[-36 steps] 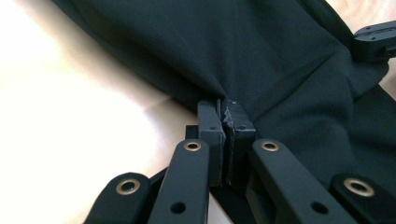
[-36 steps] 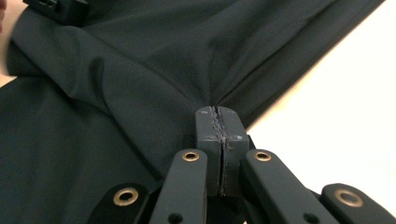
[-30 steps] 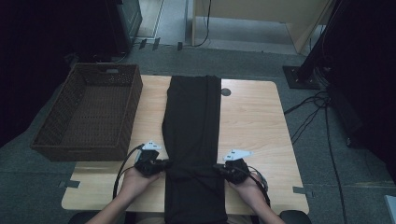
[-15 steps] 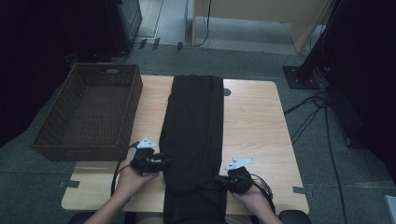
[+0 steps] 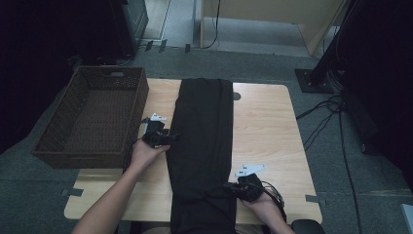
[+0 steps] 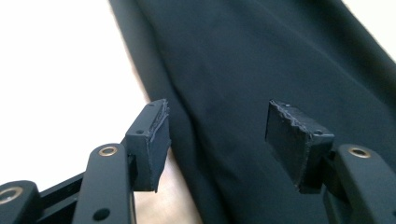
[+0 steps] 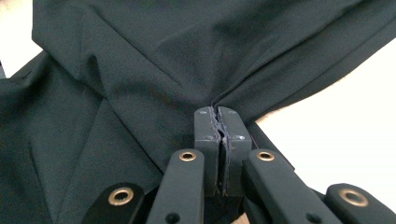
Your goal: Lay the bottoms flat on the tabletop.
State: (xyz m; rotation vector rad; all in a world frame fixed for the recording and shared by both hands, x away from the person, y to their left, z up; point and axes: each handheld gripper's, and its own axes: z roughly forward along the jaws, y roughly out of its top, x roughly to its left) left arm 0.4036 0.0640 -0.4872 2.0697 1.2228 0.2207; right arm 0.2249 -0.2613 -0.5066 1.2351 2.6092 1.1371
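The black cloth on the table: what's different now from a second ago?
The left gripper let go of the black cloth; its jaws have just been opening, and it moved up along the cloth's left edge, toward the basket. The right gripper stays pinched on the cloth's near right edge.

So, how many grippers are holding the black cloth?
1. The right gripper pinches the cloth at its near right edge; the left gripper, open, is at its left edge.

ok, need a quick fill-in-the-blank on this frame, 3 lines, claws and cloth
1. The right claw is ____ on the black garment.
2. The left claw has just been opening; its pads stand ____ , nothing pinched.
3. The wicker basket sits at the table's ____ edge in the high view.

Missing: shut; apart; left
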